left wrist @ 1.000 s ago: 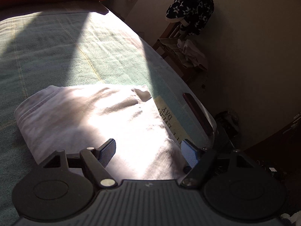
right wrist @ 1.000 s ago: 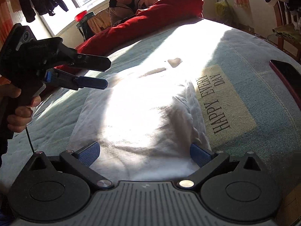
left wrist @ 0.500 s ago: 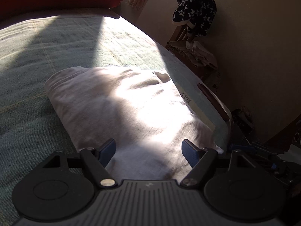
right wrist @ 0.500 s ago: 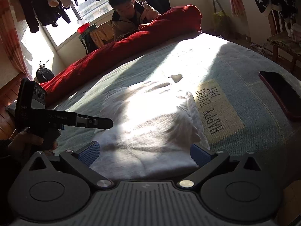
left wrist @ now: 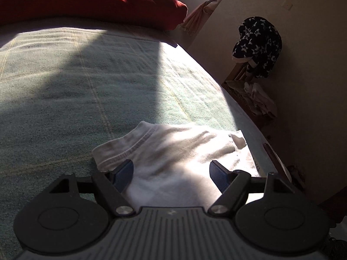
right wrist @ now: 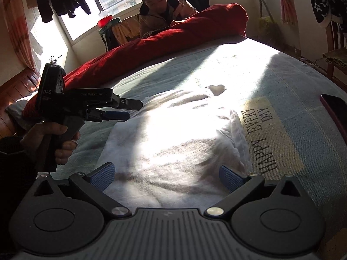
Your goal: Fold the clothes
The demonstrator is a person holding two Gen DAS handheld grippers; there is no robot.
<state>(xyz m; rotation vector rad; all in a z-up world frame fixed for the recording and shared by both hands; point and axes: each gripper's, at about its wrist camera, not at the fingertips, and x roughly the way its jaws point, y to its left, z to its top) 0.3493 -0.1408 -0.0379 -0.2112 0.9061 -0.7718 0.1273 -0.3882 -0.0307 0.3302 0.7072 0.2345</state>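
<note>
a folded white shirt (right wrist: 173,143) lies on the green bedspread (left wrist: 91,82), just beside the printed patch (right wrist: 266,134) with the words "happy every day". the left gripper (left wrist: 171,172) is wide open above the shirt's collar end, holding nothing. the right gripper (right wrist: 167,174) is wide open too, above the opposite end. a red blanket (right wrist: 164,41) lies far behind the shirt.

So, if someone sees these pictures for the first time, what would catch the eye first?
Probably the white garment, folded and sunlit in the middle of the green bedspread. Next, the long red quilt along the far edge of the bed. Then the open left tongs, held in the air over the garment's left side.
</note>
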